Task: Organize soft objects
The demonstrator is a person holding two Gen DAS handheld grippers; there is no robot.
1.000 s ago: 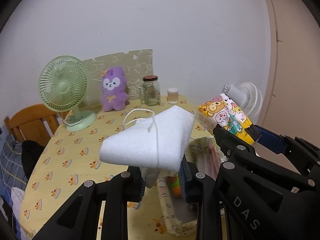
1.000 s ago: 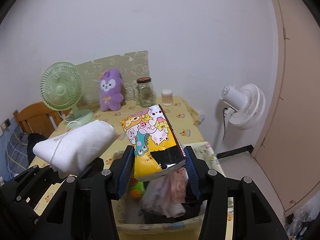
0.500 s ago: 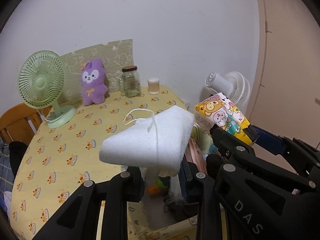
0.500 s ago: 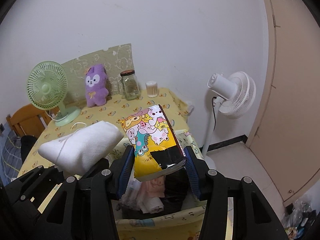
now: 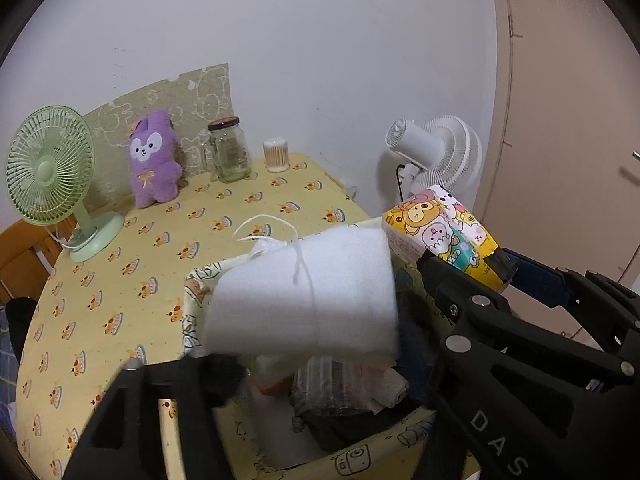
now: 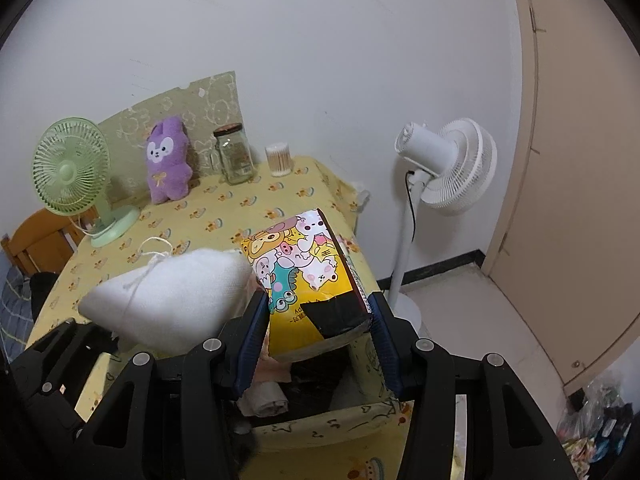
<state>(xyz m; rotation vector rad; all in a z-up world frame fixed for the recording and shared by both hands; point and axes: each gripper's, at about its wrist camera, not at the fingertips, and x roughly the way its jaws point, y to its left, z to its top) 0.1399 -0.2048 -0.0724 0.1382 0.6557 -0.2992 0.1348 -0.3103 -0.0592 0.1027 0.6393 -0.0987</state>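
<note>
Fingers of the left gripper (image 5: 304, 364) seem to pinch a white string-tied bundle (image 5: 304, 296) from below; blur hides the contact. Rightward, the right gripper (image 6: 318, 340) clamps a cartoon-printed pack (image 6: 304, 268). Both hang over a fabric basket (image 6: 320, 428) on the surface's edge. Lower each fully inside before letting go. Basket contents are jumbled, indistinct.

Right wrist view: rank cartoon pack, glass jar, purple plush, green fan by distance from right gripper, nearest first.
1. cartoon pack, clamped in the right gripper.
2. glass jar, far table edge, centre.
3. purple plush, left of jar; too close to call against it.
4. green fan, far left.
</note>
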